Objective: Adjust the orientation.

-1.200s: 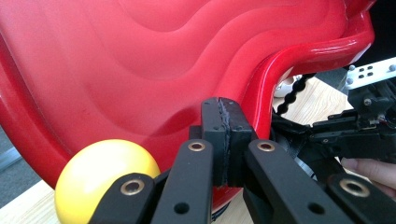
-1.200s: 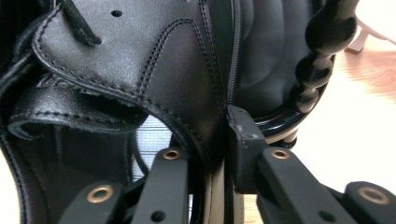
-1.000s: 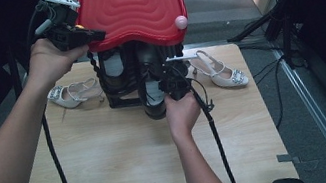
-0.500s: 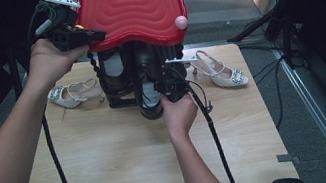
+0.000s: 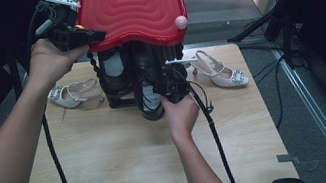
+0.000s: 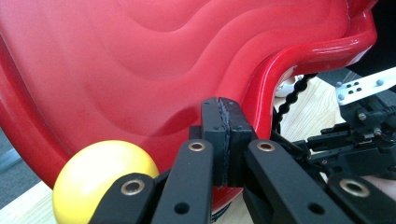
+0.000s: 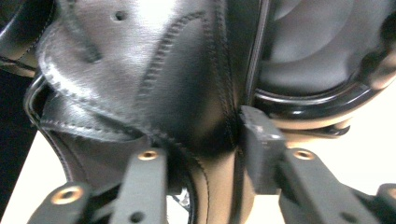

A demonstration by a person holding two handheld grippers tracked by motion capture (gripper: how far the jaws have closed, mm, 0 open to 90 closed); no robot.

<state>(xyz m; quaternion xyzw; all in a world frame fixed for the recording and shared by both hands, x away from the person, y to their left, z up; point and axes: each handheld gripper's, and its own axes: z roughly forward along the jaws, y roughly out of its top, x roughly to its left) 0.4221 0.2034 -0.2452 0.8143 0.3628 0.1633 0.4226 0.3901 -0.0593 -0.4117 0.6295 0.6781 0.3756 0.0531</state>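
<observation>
The left tool (image 5: 90, 35) is clamped on the edge of the red lid (image 5: 133, 5), with its jaws pressed flat together over the rim in the left gripper view (image 6: 224, 140). The lid is held raised and tilted above the rear of the counter (image 5: 128, 163). A yellow ball (image 6: 105, 179) sits just beside the left jaw, and a pink knob (image 5: 181, 21) projects from the lid's right edge.

The right tool (image 5: 165, 82) is set on a black leather boot (image 5: 151, 98), which stands upright beneath the lid among other black items. In the right gripper view, the boot (image 7: 187, 93) lies between the jaws, which have just been closing slightly; one pad (image 7: 261, 140) touches the leather at a seam.

One white sandal (image 5: 70, 93) lies left of the boot, another white sandal (image 5: 221, 73) lies right, both on the counter.
</observation>
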